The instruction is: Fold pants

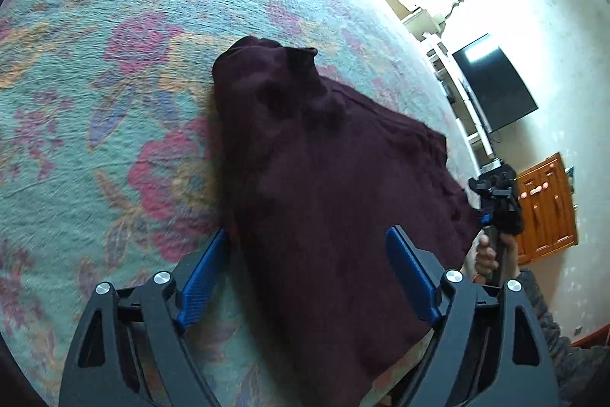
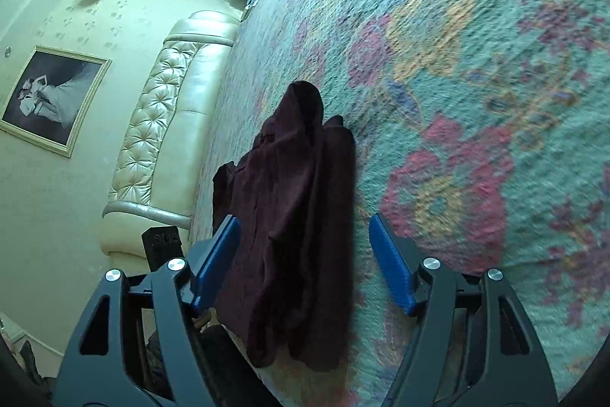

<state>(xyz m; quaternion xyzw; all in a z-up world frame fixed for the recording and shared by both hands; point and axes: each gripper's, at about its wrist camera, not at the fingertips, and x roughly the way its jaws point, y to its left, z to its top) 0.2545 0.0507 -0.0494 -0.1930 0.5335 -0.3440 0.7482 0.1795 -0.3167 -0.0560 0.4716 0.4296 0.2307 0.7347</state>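
Both grippers, left (image 1: 309, 277) and right (image 2: 305, 262), hang spread over the pants (image 1: 328, 185), gripping nothing. Pinch matching near-edge corners, lift evenly so the fold lands square on the bedspread (image 1: 114, 63).

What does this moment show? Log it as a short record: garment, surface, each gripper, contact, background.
garment: dark maroon pants, bunched and partly folded
surface: floral bedspread
left gripper: open, pants between its fingers
right gripper: open, pants between its fingers
contact: neither gripper visibly clamps the cloth
background: padded headboard, framed picture, wooden cabinet
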